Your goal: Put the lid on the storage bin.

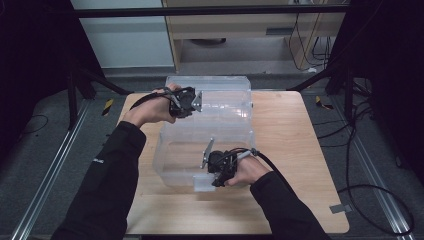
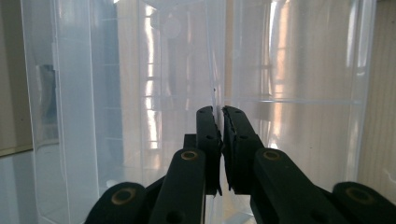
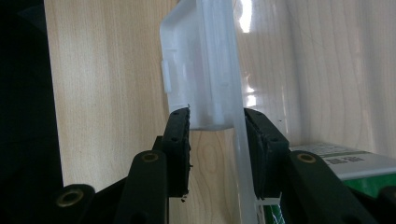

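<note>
Two grippers on the clear plastic box (image 1: 220, 130) sitting mid-tabletop (image 1: 295, 150), and we've got one hand on each end of it.

Our left hand (image 1: 150, 107) reaches forward across the far left of the box, wrist bent so the left gripper (image 1: 192, 102) points right, along the raised lid (image 1: 210, 90) at the back. From the left gripper view, its jaws are pressed nearly together with a thin clear plastic wall (image 2: 218, 100) pinched between them, just a sliver of gap.

Our right hand (image 1: 247, 170) sits at the near right corner of the box, forearm angling in from the bottom, with the right gripper (image 1: 217, 172) turned to point left along the front wall. In the right gripper view the jaws sit partway closed, one on each side of the white latch tab (image 3: 201, 70) on the box front, pads touching or almost touching it. A green and white label (image 3: 345, 163) peeks in at the lower right there, too cut off to read.
</note>
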{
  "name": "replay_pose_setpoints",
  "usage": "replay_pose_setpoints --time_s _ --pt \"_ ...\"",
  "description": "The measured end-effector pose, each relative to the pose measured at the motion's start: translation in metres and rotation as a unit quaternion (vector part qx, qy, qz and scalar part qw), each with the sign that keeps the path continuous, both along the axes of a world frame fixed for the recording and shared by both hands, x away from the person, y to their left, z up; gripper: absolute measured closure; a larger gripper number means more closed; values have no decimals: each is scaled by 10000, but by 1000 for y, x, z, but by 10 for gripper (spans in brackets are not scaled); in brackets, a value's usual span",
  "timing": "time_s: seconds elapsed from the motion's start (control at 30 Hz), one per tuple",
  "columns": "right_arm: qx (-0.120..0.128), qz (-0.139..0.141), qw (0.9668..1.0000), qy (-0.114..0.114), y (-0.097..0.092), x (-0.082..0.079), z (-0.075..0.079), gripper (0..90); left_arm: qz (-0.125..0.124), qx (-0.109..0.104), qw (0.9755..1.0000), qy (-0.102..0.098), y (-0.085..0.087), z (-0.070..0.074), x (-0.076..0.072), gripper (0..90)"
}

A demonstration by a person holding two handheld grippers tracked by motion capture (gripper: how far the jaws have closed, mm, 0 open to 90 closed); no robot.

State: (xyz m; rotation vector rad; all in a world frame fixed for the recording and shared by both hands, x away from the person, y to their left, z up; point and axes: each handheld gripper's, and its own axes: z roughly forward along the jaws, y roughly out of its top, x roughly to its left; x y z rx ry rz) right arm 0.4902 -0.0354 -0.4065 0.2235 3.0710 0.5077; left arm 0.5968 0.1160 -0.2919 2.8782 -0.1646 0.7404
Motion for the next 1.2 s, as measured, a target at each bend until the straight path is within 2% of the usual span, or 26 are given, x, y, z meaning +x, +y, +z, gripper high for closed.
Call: replay_pose_setpoints --time_s 0.13,0.2,0.47,0.63,0.8,1.2 --pt "57 16 10000 -23 -1 0 -1 639 -2 -92 10000 9 4 2 -14 853" --pt "52 17 10000 -34 -1 0 -1 639 -84 -50 9999 -34 4 4 -18 853" --pt "71 -3 10000 -39 -1 -1 -1 638 -52 -53 10000 -45 4 3 -37 853" --pt "51 32 10000 -65 -2 -3 -1 637 -87 -147 9998 -94 6 2 -43 854" --pt "80 6 9999 -80 -2 -3 -1 637 -71 -185 9998 -44 7 1 -51 857" --pt "119 42 9998 -121 -2 -4 -2 635 -147 -179 9997 6 9 -3 -72 858"
